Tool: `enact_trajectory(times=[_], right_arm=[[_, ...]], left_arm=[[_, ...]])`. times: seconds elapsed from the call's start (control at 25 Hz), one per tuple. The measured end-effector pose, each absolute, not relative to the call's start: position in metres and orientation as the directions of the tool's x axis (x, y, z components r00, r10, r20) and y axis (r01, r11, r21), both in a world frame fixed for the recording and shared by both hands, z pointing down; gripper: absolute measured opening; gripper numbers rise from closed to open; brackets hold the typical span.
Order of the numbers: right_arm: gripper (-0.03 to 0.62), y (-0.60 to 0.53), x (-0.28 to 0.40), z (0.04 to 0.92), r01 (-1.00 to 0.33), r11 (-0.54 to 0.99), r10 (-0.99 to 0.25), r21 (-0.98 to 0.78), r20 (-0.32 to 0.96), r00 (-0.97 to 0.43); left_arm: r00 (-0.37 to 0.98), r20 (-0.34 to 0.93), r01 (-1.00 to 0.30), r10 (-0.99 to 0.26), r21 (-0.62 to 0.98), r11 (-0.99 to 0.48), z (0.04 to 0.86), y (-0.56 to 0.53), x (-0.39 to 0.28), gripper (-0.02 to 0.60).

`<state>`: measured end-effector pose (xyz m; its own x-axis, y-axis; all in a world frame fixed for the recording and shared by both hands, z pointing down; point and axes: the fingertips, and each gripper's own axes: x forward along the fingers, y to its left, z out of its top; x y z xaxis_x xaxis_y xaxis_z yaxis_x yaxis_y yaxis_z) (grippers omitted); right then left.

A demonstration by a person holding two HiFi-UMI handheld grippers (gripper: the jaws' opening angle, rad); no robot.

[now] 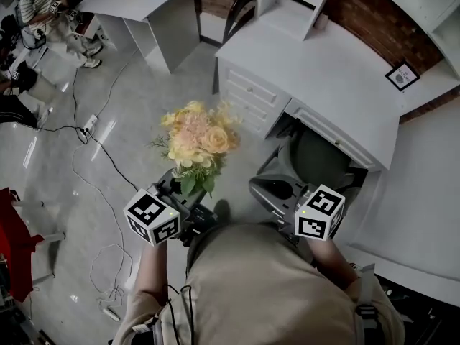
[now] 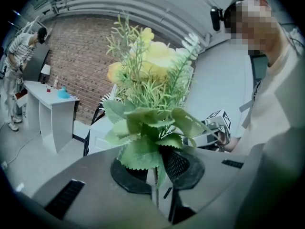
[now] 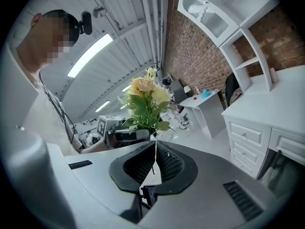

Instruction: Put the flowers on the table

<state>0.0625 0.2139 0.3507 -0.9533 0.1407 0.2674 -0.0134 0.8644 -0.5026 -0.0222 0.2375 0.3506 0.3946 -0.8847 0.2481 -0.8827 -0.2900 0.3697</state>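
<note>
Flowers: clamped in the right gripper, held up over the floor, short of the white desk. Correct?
Not quite. The flowers are in the left gripper, not the right: the left gripper view shows the stem between its jaws. The right gripper is shut with nothing in it, as its own view shows. The rest is right: they are held over the floor, short of the white desk.

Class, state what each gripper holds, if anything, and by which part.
The left gripper grips the flower bouquet by its stem; the right gripper is shut and empty.
</note>
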Motion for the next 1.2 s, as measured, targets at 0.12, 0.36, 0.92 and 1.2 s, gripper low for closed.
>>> enact_trajectory(times=[0.12,0.36,0.92,1.2], right_arm=[[0.025,0.211,0.05,0.348,-0.044,0.866,0.114,-0.498,0.282,-0.953],[0.025,0.203,0.027,0.357,-0.097,0.87,0.067,-0.484,0.31,-0.948],[0.025,0.148,0.02,0.369,-0.141,0.844,0.039,-0.518,0.32,-0.947],[0.025,0.108,0.016,0.372,-0.112,0.833,0.06,-0.542,0.29,-0.955]], left_arm=[[0.409,0.249,-0.877,-0.878,0.371,-0.304,0.349,0.233,-0.037,0.051],[0.448,0.28,-0.865,-0.849,0.377,-0.332,0.368,0.218,-0.058,0.051],[0.439,0.33,-0.874,-0.835,0.372,-0.313,0.376,0.172,-0.068,0.051],[0.421,0.389,-0.889,-0.819,0.355,-0.289,0.382,0.136,-0.07,0.051]])
